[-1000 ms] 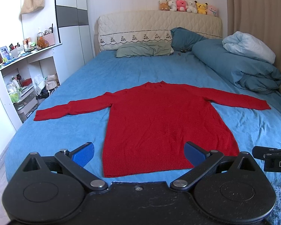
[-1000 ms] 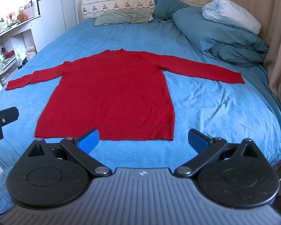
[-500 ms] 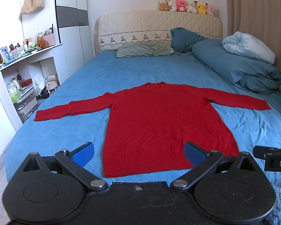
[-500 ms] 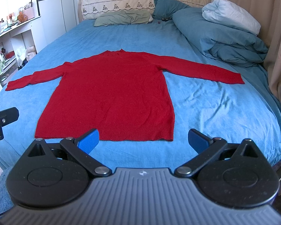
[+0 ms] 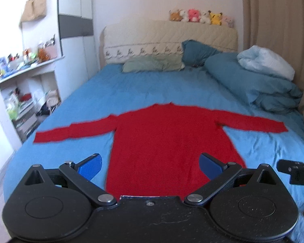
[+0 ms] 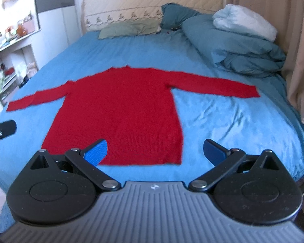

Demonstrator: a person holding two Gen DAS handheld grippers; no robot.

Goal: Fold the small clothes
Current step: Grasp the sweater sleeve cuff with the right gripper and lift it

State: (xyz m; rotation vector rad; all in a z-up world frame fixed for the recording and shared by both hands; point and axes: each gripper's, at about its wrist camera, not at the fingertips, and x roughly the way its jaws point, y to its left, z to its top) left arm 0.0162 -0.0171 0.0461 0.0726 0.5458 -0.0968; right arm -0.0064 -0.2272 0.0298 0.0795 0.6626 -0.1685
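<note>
Looking along my left tongs (image 5: pixel 150 167), splayed wide and empty, I see the red sweater (image 5: pixel 168 141) flat on the bed (image 5: pixel 131 89), collar far, hem nearest me, sleeves stretched out crosswise. Its hem sits right between these fingers, so the body's long axis runs straight away from me.

Through my right tongs (image 6: pixel 155 151), likewise released and holding nothing, the sweater (image 6: pixel 121 113) lies ahead and leftward; its right hem corner falls between the fingers. I judge the right sleeve nearer this hand, the left sleeve nearer the other.
</note>
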